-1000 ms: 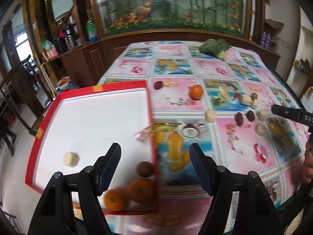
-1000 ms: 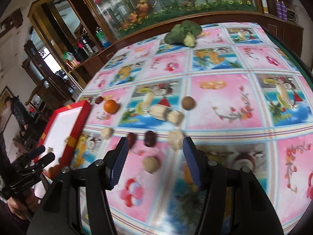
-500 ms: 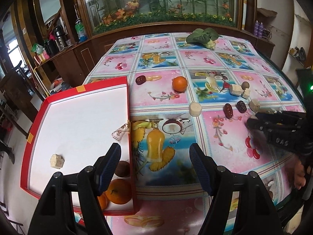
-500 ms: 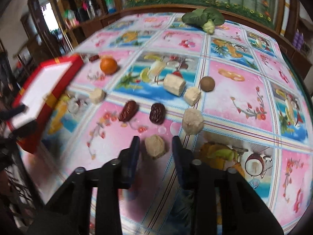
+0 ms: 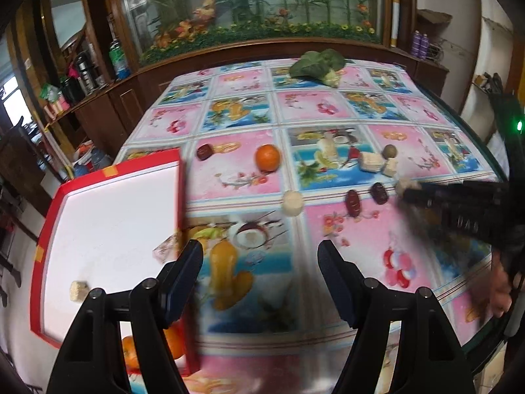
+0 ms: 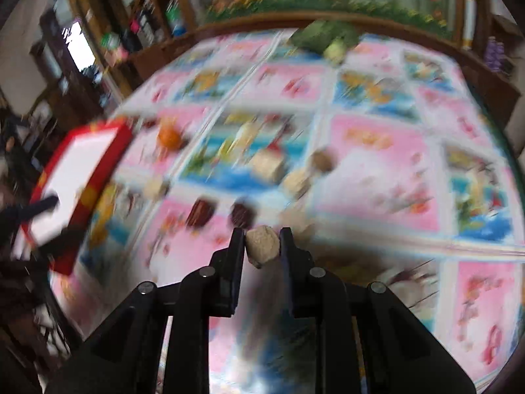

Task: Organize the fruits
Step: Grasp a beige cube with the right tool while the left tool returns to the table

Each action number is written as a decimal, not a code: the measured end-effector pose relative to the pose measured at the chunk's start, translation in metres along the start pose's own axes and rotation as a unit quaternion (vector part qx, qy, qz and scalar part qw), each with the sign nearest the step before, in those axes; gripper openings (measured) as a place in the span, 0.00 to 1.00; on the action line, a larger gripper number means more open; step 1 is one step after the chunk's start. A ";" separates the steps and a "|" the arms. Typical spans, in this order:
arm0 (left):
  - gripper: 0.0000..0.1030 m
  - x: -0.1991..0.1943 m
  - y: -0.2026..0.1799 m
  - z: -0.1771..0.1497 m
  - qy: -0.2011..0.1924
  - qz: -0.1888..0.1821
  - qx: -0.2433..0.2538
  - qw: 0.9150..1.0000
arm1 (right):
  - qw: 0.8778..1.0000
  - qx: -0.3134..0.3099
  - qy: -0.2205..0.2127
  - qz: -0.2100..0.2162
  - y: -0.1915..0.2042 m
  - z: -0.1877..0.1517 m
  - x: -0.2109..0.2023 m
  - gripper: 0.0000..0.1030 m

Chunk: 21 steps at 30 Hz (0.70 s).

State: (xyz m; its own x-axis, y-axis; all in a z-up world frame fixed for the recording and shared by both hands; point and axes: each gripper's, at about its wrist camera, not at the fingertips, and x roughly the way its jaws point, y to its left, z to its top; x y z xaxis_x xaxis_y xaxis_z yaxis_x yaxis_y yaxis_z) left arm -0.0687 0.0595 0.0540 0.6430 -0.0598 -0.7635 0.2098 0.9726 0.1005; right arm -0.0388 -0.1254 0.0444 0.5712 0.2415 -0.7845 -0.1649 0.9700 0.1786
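The pale lump [image 6: 262,245] is the fruit piece in hand just now: small, beige, rough-skinned and blocky, and by its look light and fairly firm, though likely crumbly at the corners. A hold across its two broad sides suits it best, with only gentle pressure, since a hard squeeze might chip it. The right gripper [image 6: 262,246] has exactly that hold: its jaws are nearly closed, pinching the lump at their very tips, and the lump appears lifted off the tablecloth [image 6: 377,177], though heavy blur in the right wrist view makes this uncertain.

The left gripper [image 5: 261,262] holds nothing, its jaws spread wide above the tablecloth, with the red tray [image 5: 178,177] at about 10 o'clock from it. A similar pale piece [image 5: 78,290] already lies in the tray, so I judge the lump belongs there too. On the cloth, well apart from the tray, remain an orange [image 5: 267,157] at 12 o'clock of the left gripper and two dark dates [image 5: 352,202] at about 2 o'clock.
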 end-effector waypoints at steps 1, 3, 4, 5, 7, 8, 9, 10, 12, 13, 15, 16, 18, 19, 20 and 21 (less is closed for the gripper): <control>0.70 0.002 -0.003 0.002 -0.002 -0.002 0.003 1.000 | 1.000 0.007 -0.019 -0.005 -0.005 0.003 -0.007 0.23; 0.70 0.009 -0.014 0.008 -0.005 -0.012 0.014 1.000 | 0.998 0.034 -0.057 0.002 -0.018 0.008 -0.017 0.23; 0.70 0.014 -0.018 0.010 -0.006 -0.019 0.019 1.000 | 0.996 0.044 -0.077 0.004 -0.022 0.008 -0.020 0.23; 0.70 0.019 -0.023 0.012 -0.009 -0.027 0.023 0.999 | 0.994 0.052 -0.100 0.002 -0.027 0.007 -0.022 0.23; 0.70 0.028 -0.031 0.013 -0.011 -0.030 0.032 0.999 | 0.992 0.075 -0.104 0.003 -0.038 0.007 -0.019 0.23; 0.70 0.031 -0.034 0.012 -0.011 -0.036 0.038 0.999 | 0.991 0.088 -0.101 0.013 -0.045 0.008 -0.018 0.23; 0.70 0.033 -0.037 0.012 -0.010 -0.045 0.045 0.998 | 0.990 0.096 -0.102 0.019 -0.052 0.009 -0.017 0.23; 0.70 0.038 -0.042 0.011 -0.004 -0.056 0.054 0.997 | 0.989 0.100 -0.104 0.017 -0.057 0.011 -0.017 0.23; 0.70 0.045 -0.049 0.011 0.007 -0.061 0.058 0.996 | 0.988 0.116 -0.104 -0.001 -0.071 0.014 -0.015 0.23; 0.70 0.049 -0.052 0.012 0.012 -0.065 0.060 0.996 | 0.987 0.129 -0.099 0.002 -0.078 0.013 -0.014 0.23; 0.70 0.057 -0.060 0.014 0.026 -0.066 0.060 0.996 | 0.984 0.156 -0.087 0.016 -0.088 0.012 -0.012 0.23; 0.70 0.059 -0.062 0.014 0.030 -0.066 0.060 0.996 | 0.983 0.165 -0.083 0.017 -0.092 0.011 -0.012 0.23; 0.70 0.065 -0.069 0.018 0.040 -0.071 0.060 0.995 | 0.982 0.169 -0.085 0.021 -0.094 0.010 -0.015 0.23; 0.70 0.067 -0.070 0.018 0.042 -0.069 0.061 0.995 | 0.982 0.168 -0.086 0.027 -0.094 0.009 -0.016 0.23; 0.70 0.071 -0.072 0.020 0.044 -0.062 0.062 0.995 | 0.982 0.167 -0.084 0.032 -0.093 0.009 -0.016 0.23; 0.68 0.074 -0.074 0.021 0.045 -0.059 0.061 0.995 | 0.982 0.166 -0.083 0.034 -0.092 0.009 -0.016 0.23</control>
State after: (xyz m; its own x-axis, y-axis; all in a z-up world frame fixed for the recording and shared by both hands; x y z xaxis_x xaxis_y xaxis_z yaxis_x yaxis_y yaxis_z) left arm -0.0211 -0.0215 0.0035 0.5413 -0.1460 -0.8281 0.3715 0.9250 0.0797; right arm -0.0251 -0.2181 0.0461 0.6952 0.2801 -0.6620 0.0492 0.9002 0.4326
